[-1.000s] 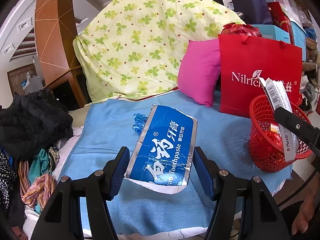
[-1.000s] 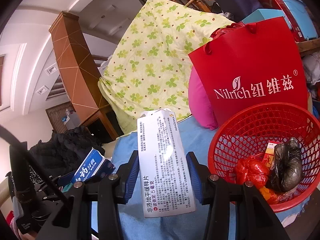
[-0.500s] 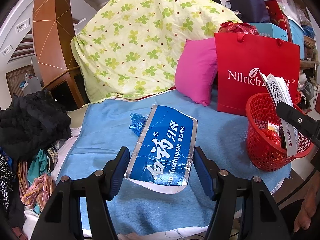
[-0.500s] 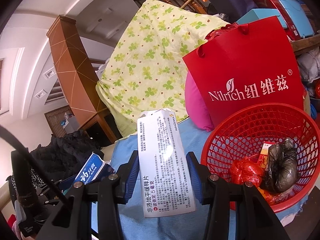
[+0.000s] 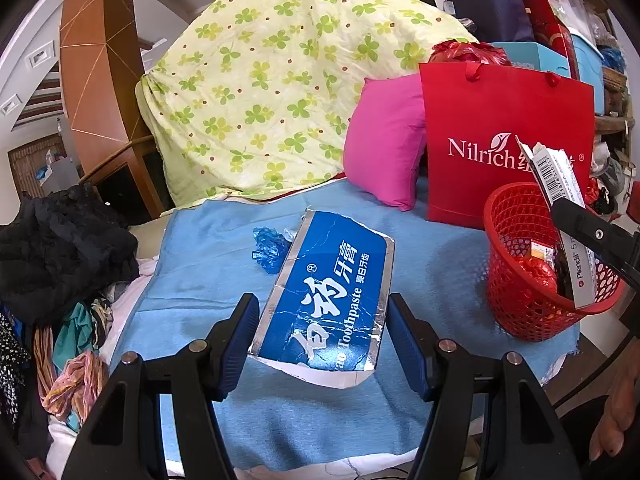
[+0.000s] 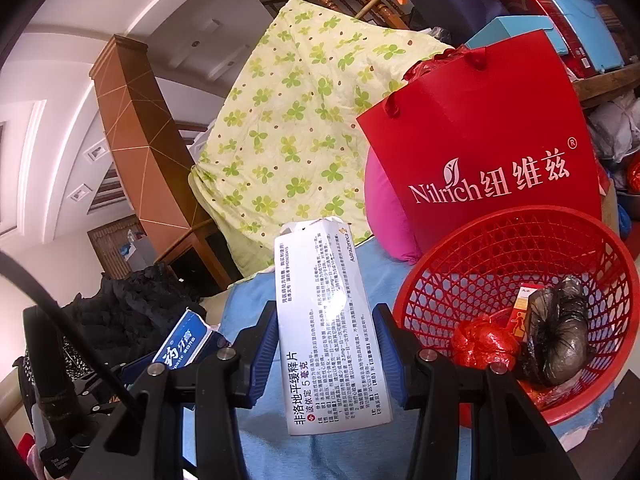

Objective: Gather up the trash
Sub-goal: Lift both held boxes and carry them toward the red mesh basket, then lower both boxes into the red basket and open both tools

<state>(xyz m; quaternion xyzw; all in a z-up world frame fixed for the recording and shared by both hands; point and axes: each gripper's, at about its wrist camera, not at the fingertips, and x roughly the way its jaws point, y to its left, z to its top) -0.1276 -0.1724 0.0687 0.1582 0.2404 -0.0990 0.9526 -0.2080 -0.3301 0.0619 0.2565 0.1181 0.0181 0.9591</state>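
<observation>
My left gripper [image 5: 320,340] is shut on a flattened blue toothpaste box [image 5: 332,292], held above the blue cloth [image 5: 200,272]. My right gripper [image 6: 326,354] is shut on a white medicine box [image 6: 324,320], held just left of the red basket [image 6: 500,256]. In the left wrist view the medicine box [image 5: 560,184] stands over the red basket [image 5: 512,280] at the right. The basket holds a red crumpled wrapper [image 6: 480,344], a dark plastic bag [image 6: 556,340] and a small orange box [image 6: 524,312]. A crumpled blue wrapper [image 5: 270,248] lies on the cloth.
A red Nilrich paper bag [image 5: 504,140] and a pink pillow [image 5: 384,140] stand behind the basket. A green-flowered quilt [image 5: 272,92] rises at the back. Dark clothes [image 5: 60,248] are piled at the left. The cloth's edge drops off at the right, beyond the basket.
The right gripper with the medicine box has shifted slightly left relative to the basket. The left gripper has drifted a little, still holding the toothpaste box.
</observation>
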